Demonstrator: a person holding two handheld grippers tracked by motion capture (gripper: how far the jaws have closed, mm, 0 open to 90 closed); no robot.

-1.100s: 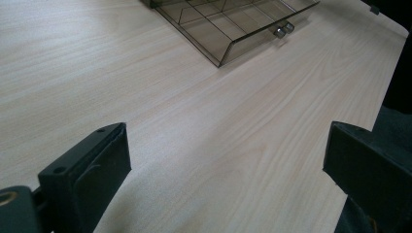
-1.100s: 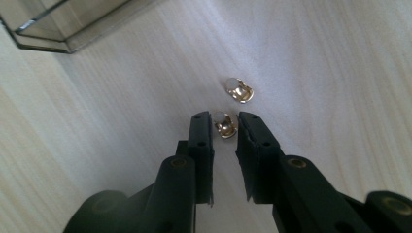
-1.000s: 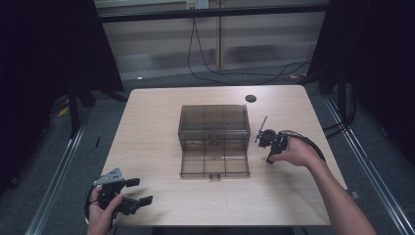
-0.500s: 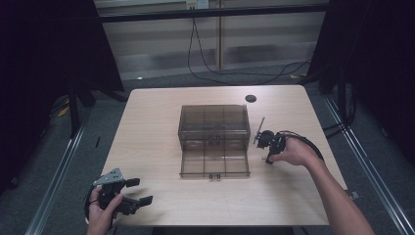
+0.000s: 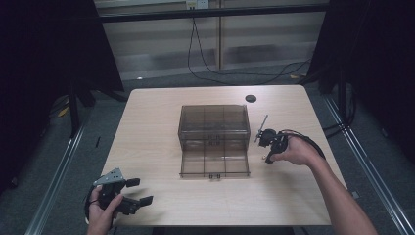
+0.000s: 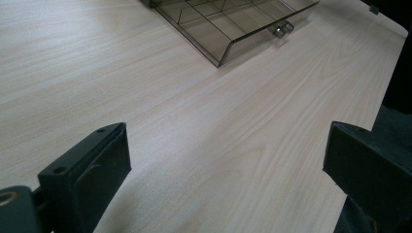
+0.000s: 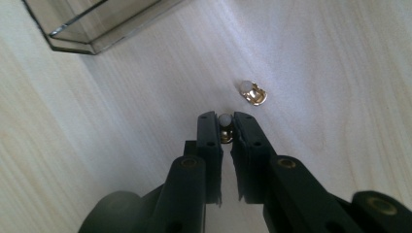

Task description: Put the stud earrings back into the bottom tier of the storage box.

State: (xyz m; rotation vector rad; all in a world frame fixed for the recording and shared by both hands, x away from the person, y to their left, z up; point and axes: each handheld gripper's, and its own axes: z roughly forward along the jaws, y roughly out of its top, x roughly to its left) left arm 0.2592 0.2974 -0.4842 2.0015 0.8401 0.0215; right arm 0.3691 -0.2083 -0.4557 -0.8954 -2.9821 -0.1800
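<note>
We have the light wooden table [image 5: 147,127] before us, and at its middle stands the smoky clear plastic organizer box [image 5: 213,125] with its divided drawer [image 5: 214,162] pulled out toward us, two small metal knobs [image 6: 283,30] on its front edge. The compartments we can see into look bare, so we judge the work to be at an early stage: the drawer is open and ready, one small piece is in hand, a second waits, and nothing has yet gone in. Our left gripper [image 5: 131,192] rests low at the near left corner of the table, well apart from the box, its jaws spread wide over bare wood. Our right gripper [image 7: 224,127], just right of the drawer, has its jaws pressed in on a tiny earring [image 7: 224,124]: a pale, pearl-like bead on a gold-coloured setting, pinched at the very tips close above the tabletop. A matching second earring [image 7: 253,92] lies loose on the wood just beyond it, tipped on its side. A small black round cap [image 5: 250,98] sits near the far edge.
</note>
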